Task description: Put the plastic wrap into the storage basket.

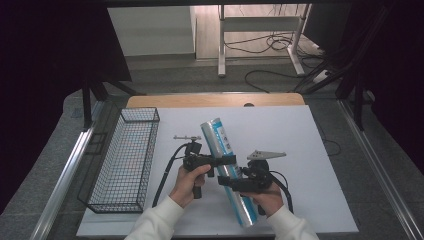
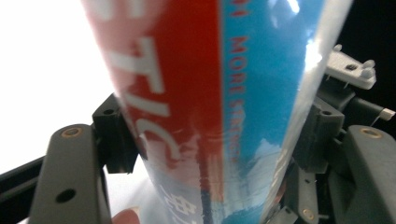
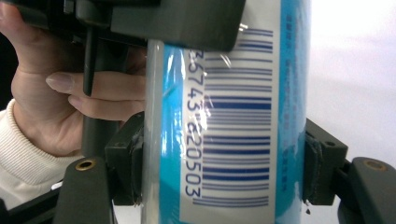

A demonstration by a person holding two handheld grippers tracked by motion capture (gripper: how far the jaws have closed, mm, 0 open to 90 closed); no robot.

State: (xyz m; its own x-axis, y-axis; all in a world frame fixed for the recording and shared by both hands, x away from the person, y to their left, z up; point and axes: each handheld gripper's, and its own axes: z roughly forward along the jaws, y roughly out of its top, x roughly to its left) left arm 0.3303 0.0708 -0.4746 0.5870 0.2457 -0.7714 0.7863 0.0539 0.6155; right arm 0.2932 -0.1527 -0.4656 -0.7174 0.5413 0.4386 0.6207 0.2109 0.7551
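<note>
**Roll clamped by both grippers**

While lifted tilted above white table point(image 1: 310, 150): roll point(image 1: 227, 165) of clear wrap, clamped by left gripper point(image 1: 222, 161) at upper-middle, right gripper point(image 1: 226, 182) lower down. Wire basket point(image 1: 125, 160) well left.

Lots of open table on the right — the left side is blocked.
The wire basket point(image 1: 125, 160) fills the left edge of the white table point(image 1: 310, 150). In the middle, the long roll point(image 1: 228, 167) lies slanted between both grippers — it bars the way across.

Wire basket point(image 1: 125, 160) on white table point(image 1: 310, 150)
</note>
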